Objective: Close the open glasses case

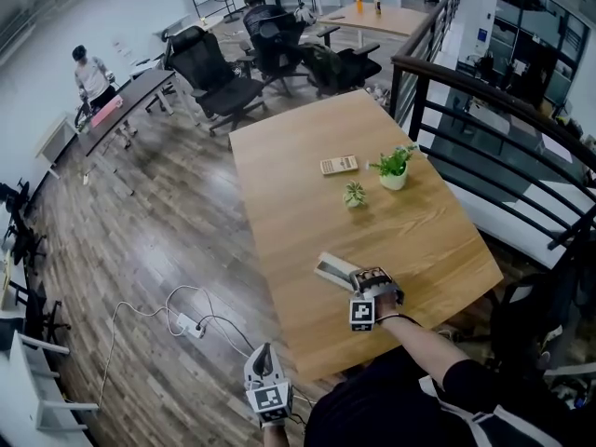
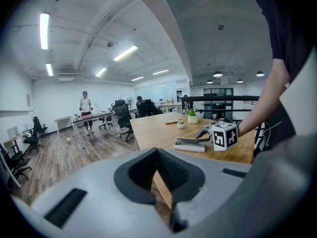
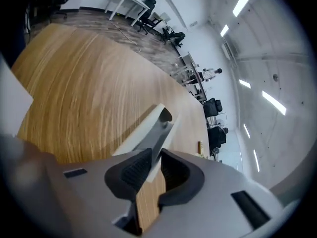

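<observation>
Head view: the glasses case (image 1: 335,269) lies on the wooden table (image 1: 298,166) close to its near edge, its right end at the tips of the right gripper (image 1: 361,277). Right gripper view shows those jaws narrowly apart and opening, with the case's pale edge between them. Off the table, near and left, the left gripper (image 1: 264,350) hangs well apart from the case, jaws pressed together on nothing.

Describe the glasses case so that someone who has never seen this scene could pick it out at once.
Start at the long wooden table beside the black railing and go to its near end in the head view. The glasses case is the pale oblong box lying flat there; the large potted plant, small potted plant and flat tan slab all sit farther up, mid-table.
</observation>
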Motion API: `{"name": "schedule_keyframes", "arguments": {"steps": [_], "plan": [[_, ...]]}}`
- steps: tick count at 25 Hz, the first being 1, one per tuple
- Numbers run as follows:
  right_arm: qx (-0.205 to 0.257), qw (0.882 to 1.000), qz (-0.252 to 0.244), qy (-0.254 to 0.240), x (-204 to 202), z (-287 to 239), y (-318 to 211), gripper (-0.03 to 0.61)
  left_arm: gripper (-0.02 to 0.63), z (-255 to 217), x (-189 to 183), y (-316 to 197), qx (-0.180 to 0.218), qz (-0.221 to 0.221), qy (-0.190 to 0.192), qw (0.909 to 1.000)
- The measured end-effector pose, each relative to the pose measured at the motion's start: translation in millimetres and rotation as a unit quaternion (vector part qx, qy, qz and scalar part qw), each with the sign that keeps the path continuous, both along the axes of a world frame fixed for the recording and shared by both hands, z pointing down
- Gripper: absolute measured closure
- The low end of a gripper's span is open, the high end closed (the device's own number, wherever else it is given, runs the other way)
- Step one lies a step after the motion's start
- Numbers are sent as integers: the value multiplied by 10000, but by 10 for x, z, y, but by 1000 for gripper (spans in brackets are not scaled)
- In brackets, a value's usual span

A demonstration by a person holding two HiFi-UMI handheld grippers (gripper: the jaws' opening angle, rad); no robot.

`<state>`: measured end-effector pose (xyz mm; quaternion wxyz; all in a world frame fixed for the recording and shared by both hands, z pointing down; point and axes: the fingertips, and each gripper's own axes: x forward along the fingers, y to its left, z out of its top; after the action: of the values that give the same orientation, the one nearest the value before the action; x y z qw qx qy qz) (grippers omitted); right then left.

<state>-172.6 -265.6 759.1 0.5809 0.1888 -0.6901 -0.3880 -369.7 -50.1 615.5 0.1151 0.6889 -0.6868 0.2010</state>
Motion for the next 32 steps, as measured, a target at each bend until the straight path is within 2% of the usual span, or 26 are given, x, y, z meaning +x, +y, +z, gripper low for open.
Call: {"name": "schedule_keyframes", "arguments": {"steps": [3,7,10,12,13,14,15,17,18,19,20,23,25,27,30,32], "plan": [[-323,9994,-112,54,-43,171,151,488,614,17,2,10,-70,26,14,10000],[-985,9949,78,-206,-90,293,242,468,615,20,-22,-4,9,-23,65,10000],[-1466,9873,359,-501,-118,323,246,488,615,36,-43,17,-3,-55,110,9999],[-1854,9768,608,-888,-124,294,236,494,614,35,-40,43,-47,-57,149,9999],[-2120,9670,790,-1172,-120,272,230,495,615,23,-39,52,-56,-62,156,9998],[-2443,9519,1039,-1528,-113,249,218,497,615,6,-39,58,-52,-72,161,9998],[-2811,9298,1370,-1943,-101,229,198,503,615,-5,-38,61,-41,-79,159,9998],[-3540,8658,2166,-2796,-50,218,148,565,615,-18,-31,67,-24,-59,73,10000],[-3796,8353,2491,-3102,-20,226,131,565,615,-21,-27,73,-24,-47,24,10000],[-3930,8165,2690,-3264,1,238,120,565,614,-23,-25,77,-22,-48,9,10000],[-3952,8113,2775,-3295,9,246,112,565,615,-28,-26,77,-15,-63,30,10000],[-3761,8259,2813,-3121,-8,242,96,565,615,-89,-40,51,55,-99,171,9998],[-3727,8273,2883,-3060,-20,261,87,565,615,-128,-36,32,135,-91,194,9997],[-3797,8186,2968,-3124,-28,268,79,565,615,-159,-21,16,189,-66,192,9996],[-3890,7984,3071,-3419,-14,193,94,565,615,-216,-2,23,256,-6,218,9994],[-3801,7979,3056,-3543,-8,104,87,565,614,-241,1,32,281,25,230,9993]]}}
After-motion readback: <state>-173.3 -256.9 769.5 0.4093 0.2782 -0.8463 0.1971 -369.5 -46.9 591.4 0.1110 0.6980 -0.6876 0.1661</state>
